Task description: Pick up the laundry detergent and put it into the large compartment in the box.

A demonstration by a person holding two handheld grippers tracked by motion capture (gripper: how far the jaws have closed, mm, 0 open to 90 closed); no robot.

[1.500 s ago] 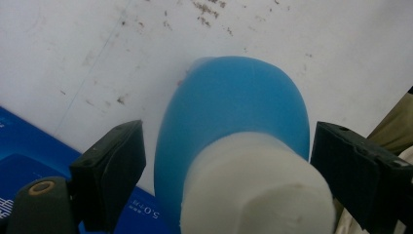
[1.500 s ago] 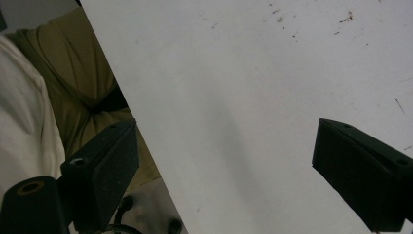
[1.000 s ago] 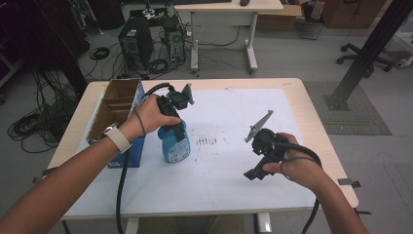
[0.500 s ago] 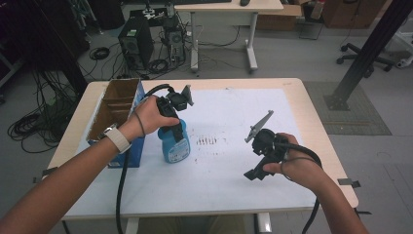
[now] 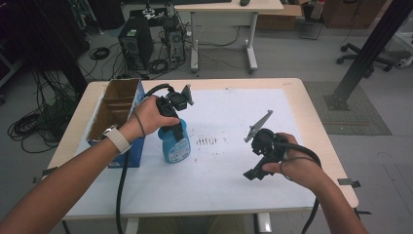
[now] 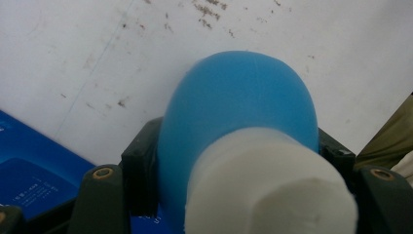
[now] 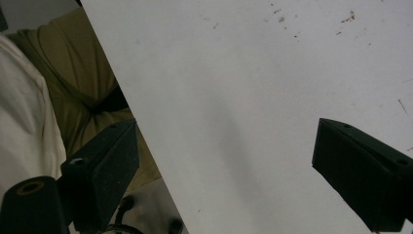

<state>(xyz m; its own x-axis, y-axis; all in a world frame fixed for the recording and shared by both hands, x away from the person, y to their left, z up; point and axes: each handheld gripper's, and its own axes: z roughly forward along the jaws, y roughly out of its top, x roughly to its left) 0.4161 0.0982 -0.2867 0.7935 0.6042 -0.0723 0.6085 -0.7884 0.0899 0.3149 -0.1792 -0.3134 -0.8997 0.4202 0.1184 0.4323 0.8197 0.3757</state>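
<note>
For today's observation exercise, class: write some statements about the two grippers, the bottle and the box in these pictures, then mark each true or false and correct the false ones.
1. The left gripper is clamped on the blue bottle. True.
2. The right gripper holds a white cap. False: its jaws are apart, with nothing between them.
3. The bottle lies on its side. False: it stands upright on the table.
4. An open cardboard box stands on the table beside the bottle. True.
5. The bottle's cap is white. True.

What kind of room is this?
Probably a lab or workshop: a computer tower sits on the floor amid loose cables, beside a desk and an office chair.
</note>
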